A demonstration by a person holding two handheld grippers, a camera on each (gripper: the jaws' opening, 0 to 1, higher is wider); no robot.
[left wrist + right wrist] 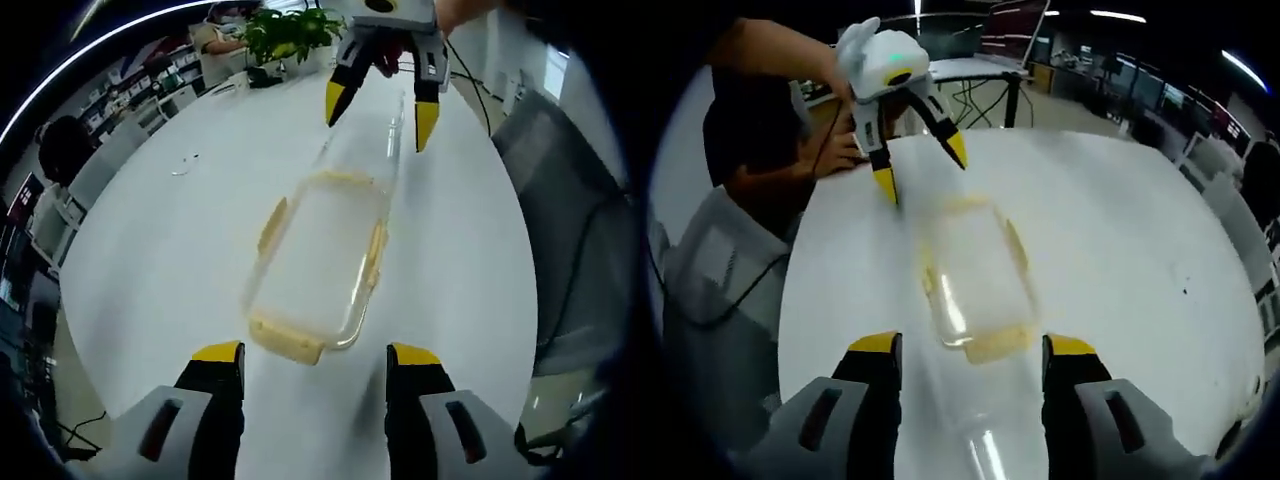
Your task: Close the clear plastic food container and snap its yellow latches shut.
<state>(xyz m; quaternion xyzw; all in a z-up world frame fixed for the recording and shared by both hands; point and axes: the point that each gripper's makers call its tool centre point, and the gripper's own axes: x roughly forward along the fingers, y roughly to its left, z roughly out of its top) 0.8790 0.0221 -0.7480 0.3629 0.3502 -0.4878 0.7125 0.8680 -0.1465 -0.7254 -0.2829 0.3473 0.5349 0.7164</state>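
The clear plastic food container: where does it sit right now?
The container lies on the white table, between the left gripper and the right gripper.

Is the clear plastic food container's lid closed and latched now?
Open: the lid lies swung back flat on the table beyond the container, and its yellow latches stick outward.

The container [318, 262] is lying on the table [160, 250], between the 2 grippers. The left gripper [315, 360] is being held at 1 end of it, jaws spread to either side; the right gripper [383, 105] is positioned at the opposite end. A potted plant [288, 32] is standing at the table's far edge, behind the right gripper. A small item [184, 165] is lying left of the container.
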